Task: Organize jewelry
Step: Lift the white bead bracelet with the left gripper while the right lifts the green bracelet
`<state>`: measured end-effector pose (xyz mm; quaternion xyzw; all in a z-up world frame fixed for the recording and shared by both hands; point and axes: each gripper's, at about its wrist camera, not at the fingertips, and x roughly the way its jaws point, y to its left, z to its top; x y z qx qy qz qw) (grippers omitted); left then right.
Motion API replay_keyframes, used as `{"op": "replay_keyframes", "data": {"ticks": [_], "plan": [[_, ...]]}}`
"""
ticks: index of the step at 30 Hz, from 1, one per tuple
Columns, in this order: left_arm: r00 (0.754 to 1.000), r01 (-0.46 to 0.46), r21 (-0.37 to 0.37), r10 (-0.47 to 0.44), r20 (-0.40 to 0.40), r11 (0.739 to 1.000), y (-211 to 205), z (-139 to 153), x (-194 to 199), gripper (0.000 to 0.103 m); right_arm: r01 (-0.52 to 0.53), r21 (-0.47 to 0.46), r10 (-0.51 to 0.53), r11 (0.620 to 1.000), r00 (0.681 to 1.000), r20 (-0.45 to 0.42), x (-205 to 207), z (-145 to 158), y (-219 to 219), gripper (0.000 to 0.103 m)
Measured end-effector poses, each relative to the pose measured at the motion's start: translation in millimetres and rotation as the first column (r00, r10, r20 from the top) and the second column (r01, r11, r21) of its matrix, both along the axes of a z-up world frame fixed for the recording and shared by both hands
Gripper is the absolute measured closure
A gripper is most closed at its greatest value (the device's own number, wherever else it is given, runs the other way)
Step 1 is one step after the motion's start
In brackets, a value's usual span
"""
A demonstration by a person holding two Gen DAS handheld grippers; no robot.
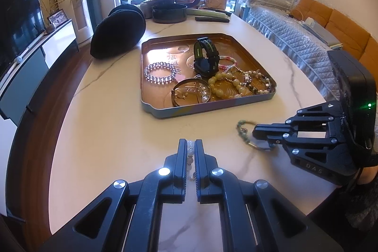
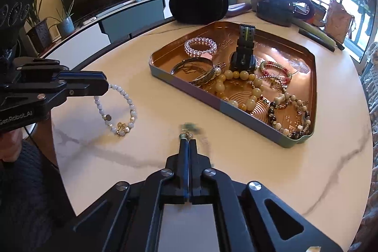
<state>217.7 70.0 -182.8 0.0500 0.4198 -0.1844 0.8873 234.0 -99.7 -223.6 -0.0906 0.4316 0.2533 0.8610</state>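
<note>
our left claw (image 1: 190,145) grips the white bead bracelet (image 2: 118,108) over the bench (image 1: 106,134); our right claw (image 2: 188,142) is clamped on the green bracelet (image 1: 243,131), near the tray (image 1: 208,110).

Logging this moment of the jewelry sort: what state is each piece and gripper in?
Left gripper: shut on white beaded bracelet.
Right gripper: shut on green beaded bracelet.
Black watch: standing in copper tray.
Clear crystal bracelet: flat in tray.

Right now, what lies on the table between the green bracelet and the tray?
Nothing. In both wrist views, only bare marble table separates the green bracelet from the near rim of the tray.
</note>
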Motion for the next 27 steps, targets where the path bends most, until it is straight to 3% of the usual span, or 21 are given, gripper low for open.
{"op": "replay_keyframes", "data": {"ticks": [6,9,13,22,27], "plan": [[1.000,-0.006,-0.015,0.006,0.000,1.000,4,2,1,0.097,-0.001,-0.027,0.002,1.000,1.000,0.030,-3,4,2,0.103],[1.000,-0.003,-0.017,0.003,-0.001,1.000,4,2,1,0.097,-0.012,0.028,0.013,1.000,1.000,-0.025,1,1,-2,0.102],[1.000,0.011,-0.010,-0.011,0.004,1.000,0,3,0,0.097,-0.040,0.010,0.041,0.999,0.998,-0.042,-2,-5,4,0.101],[1.000,0.014,-0.013,-0.014,-0.003,1.000,-1,3,-2,0.097,-0.062,0.006,0.062,0.998,0.997,-0.048,-7,0,5,0.094],[1.000,0.022,-0.015,-0.022,-0.006,1.000,-2,3,-2,0.097,-0.101,-0.051,0.098,0.994,0.994,-0.044,-9,-8,15,0.086]]}}
